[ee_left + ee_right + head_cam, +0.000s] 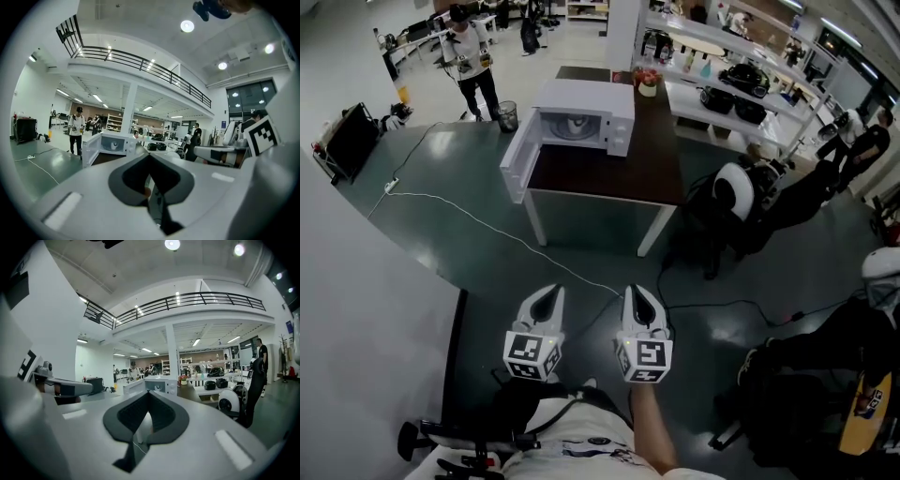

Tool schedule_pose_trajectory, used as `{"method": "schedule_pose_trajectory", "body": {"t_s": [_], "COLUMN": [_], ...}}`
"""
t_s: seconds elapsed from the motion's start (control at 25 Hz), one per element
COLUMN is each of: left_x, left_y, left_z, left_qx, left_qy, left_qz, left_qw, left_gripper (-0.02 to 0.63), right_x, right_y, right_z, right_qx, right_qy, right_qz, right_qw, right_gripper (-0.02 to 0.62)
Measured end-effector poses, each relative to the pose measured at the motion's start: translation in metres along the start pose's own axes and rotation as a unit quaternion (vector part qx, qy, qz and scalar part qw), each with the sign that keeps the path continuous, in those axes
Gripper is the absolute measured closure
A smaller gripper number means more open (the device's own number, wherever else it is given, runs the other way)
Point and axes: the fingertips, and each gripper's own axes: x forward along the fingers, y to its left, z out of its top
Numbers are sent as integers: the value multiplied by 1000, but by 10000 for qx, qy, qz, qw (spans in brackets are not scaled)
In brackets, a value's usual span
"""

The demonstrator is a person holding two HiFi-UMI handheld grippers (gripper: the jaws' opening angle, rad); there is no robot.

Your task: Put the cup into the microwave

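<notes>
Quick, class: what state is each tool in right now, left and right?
Left tool: closed, holding nothing.
Right tool: closed, holding nothing.

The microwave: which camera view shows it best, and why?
The head view: the microwave is seen whole from above, door swung open, on the dark table. Both gripper views show only a small, distant microwave.

Microwave (pixel 586 108) on table (pixel 619 173), far-left corner; bin (pixel 507 115) beyond, left.
</notes>
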Motion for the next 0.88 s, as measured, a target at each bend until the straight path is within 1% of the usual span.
{"method": "schedule_pose_trajectory", "body": {"t_s": [0.28,0.4,0.6,0.88], "left_x": [7,9,15,20], "left_y": [9,17,28,26], "left_z": [35,45,49,51], "left_qx": [139,185,204,217], "left_qy": [-413,-516,-517,-521], "left_qz": [-72,-106,-203,-279], "left_qw": [9990,9984,9983,9980], "left_gripper": [607,607,607,607], "right_x": [7,14,25,26], "right_y": [-2,-1,3,1], "right_z": [25,34,39,43], "right_qx": [-128,-158,-185,-256], "right_qy": [-281,-388,-426,-448], "right_qz": [-41,-101,-176,-206], "right_qw": [9995,9991,9988,9985], "right_gripper": [595,595,595,595]}}
